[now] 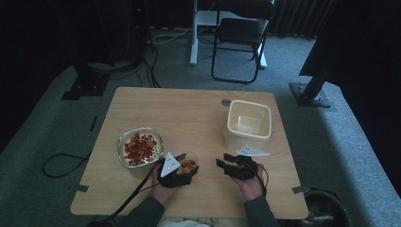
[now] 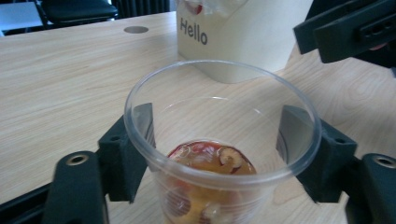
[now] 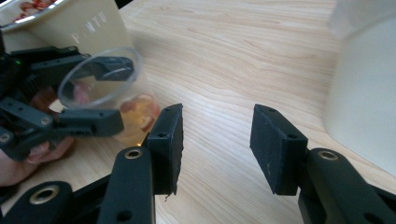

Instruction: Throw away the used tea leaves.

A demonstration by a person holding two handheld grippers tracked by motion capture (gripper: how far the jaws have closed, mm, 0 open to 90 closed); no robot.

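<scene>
A clear plastic cup (image 2: 219, 186) with reddish-orange pieces at its bottom stands between the jaws of my left gripper (image 2: 219, 135). The black pads (image 2: 140, 135) press on its wall from both sides. In the high view that cup (image 1: 189, 165) sits near the table's front edge, with my left gripper (image 1: 187, 162) shut on it. My right gripper (image 1: 224, 160) is just right of it, pointing left toward the cup. In the right gripper view its jaws (image 3: 217, 140) stand open over bare wood with nothing between them, and the held cup (image 3: 107, 93) lies to their left.
A foil-lined bowl of red pieces (image 1: 139, 147) stands left of the cup. An empty cream square container (image 1: 249, 120) stands at the right, seen close as the "Hello" tub (image 2: 243, 37). A folding chair (image 1: 239, 33) stands on the carpet beyond the table.
</scene>
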